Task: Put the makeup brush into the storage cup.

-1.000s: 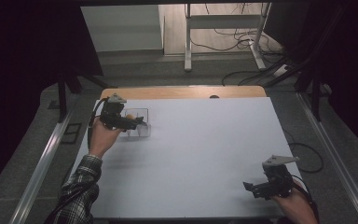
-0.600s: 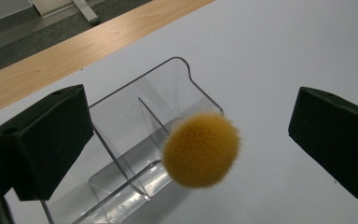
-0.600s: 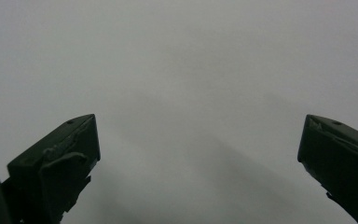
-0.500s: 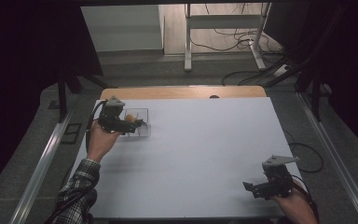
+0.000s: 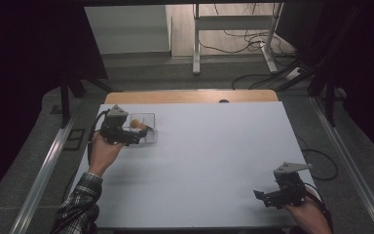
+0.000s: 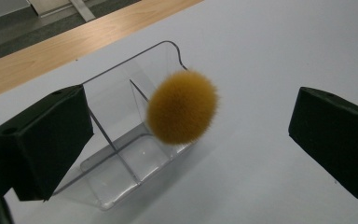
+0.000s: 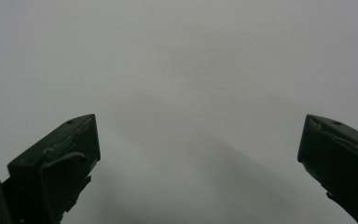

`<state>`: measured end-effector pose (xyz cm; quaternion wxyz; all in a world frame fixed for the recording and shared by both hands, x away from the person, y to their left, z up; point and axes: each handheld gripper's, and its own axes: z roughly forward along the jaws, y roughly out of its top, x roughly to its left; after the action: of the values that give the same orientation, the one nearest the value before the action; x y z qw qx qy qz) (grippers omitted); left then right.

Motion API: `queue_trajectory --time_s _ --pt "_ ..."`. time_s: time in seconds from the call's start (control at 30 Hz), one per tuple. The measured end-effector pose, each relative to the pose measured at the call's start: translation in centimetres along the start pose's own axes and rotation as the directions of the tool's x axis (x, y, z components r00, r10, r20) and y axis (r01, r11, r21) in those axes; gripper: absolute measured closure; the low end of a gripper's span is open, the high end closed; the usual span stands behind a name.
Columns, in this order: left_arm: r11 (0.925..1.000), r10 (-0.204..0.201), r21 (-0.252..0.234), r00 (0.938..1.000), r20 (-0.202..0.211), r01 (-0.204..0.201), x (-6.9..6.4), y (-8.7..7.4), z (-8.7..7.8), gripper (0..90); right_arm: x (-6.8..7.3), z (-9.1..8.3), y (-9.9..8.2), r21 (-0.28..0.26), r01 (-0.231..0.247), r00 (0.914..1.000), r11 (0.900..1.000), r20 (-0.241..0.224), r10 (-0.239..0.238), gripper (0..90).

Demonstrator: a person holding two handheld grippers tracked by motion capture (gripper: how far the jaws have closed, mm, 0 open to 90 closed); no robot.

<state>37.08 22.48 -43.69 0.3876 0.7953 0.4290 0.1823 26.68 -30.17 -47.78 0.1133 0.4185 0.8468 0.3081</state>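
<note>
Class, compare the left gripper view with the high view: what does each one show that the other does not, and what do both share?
Left gripper view alone: the clear organizer has inner divider walls, and the orange brush head is fluffy and sits between the left gripper's wide-open fingers.

High view alone: the right gripper low at the table's near right corner, a plaid sleeve, and the floor with cables beyond the table.

Both: the white table, its wooden far edge, the organizer and the orange brush head.
</note>
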Motion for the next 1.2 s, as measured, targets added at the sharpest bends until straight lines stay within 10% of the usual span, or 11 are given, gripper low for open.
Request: queue_trajectory --time_s 1.2 --pt "1.0000 -0.002 0.001 0.9997 0.025 0.002 -1.9 -3.0 -0.9 0.0 0.1 -0.1 0.1 -0.006 0.014 0.9999 0.9999 0.000 -0.014 0.0"
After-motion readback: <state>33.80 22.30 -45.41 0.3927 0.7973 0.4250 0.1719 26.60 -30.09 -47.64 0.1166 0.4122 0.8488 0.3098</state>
